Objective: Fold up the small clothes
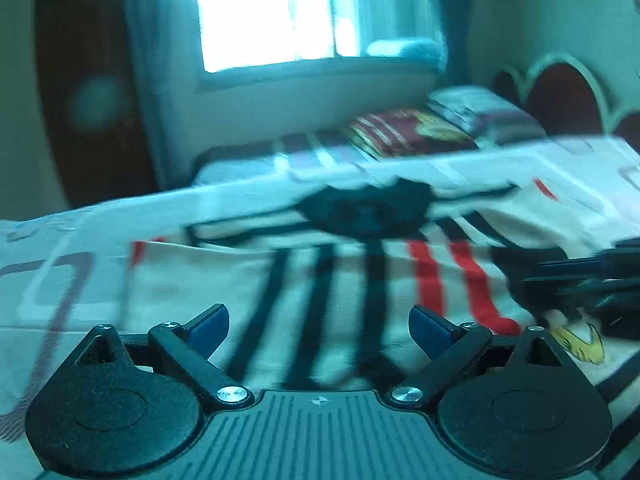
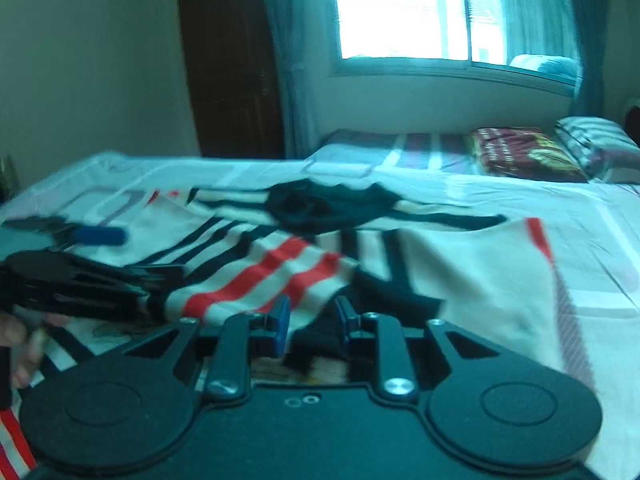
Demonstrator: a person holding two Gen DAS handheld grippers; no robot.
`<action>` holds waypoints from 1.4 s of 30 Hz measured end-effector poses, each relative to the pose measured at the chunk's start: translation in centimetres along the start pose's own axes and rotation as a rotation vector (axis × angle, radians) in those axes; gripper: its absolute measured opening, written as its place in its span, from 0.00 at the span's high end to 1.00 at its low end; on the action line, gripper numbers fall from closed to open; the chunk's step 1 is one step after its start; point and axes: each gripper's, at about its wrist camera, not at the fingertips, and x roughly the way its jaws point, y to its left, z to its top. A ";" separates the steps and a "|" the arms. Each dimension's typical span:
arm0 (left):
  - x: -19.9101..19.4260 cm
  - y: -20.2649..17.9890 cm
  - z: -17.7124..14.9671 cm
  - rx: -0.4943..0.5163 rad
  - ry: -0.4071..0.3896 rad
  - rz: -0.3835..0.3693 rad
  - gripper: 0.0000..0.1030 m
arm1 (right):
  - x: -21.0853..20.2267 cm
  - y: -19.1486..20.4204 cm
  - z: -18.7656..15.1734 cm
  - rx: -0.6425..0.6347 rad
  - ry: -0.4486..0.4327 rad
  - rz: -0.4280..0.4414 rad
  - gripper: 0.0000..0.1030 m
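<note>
Folding is underway: right gripper (image 2: 308, 322) pinches the striped shirt (image 2: 280, 264) hem, carrying it over. Left gripper (image 1: 319, 320) hangs spread, empty; next, lay the fold flat on the bed (image 2: 520, 208).

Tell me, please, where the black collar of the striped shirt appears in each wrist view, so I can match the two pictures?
Left wrist view: the black collar sits just right of centre, above the black stripes.
Right wrist view: the black collar sits at centre, beyond the red stripes.
Shared landmark: the bright window, upper centre in the left view, upper right in the right view.
</note>
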 end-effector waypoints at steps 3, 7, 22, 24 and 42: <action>1.3 1.0 -1.3 -0.083 0.044 -0.037 0.00 | 1.0 0.4 -1.4 -0.028 0.023 -0.037 0.76; 0.3 2.1 -0.4 -0.100 0.027 -0.043 0.00 | 0.0 0.0 -0.5 0.049 0.017 -0.047 0.77; 3.1 3.3 2.0 -0.070 0.014 -0.027 0.00 | 0.5 -4.3 1.4 0.164 -0.019 -0.167 0.77; 3.4 2.9 3.3 -0.055 0.002 -0.011 0.00 | 0.9 -5.2 2.2 0.139 -0.043 -0.229 0.77; 12.4 -9.6 8.2 -0.051 0.102 -0.005 0.00 | 6.4 -18.5 3.1 0.233 0.043 -0.352 0.78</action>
